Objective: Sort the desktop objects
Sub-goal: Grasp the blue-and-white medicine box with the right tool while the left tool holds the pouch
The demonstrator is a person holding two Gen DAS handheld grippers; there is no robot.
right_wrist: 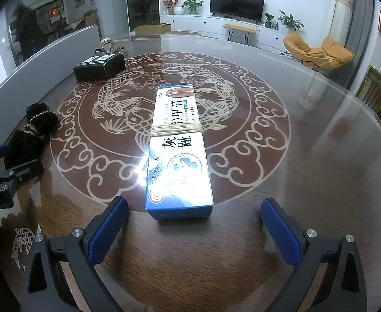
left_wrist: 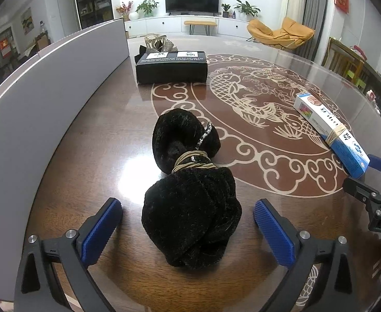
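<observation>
Both tools gape apart, the left tool flanking a black fuzzy bundle, the right tool facing a blue-white cream box, black box beyond.

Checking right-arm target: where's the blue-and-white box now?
Blue-and-white box lies on the table's fish inlay, directly ahead of the open right gripper; black box sits far left.

Gold ornament half hidden behind black box
</observation>
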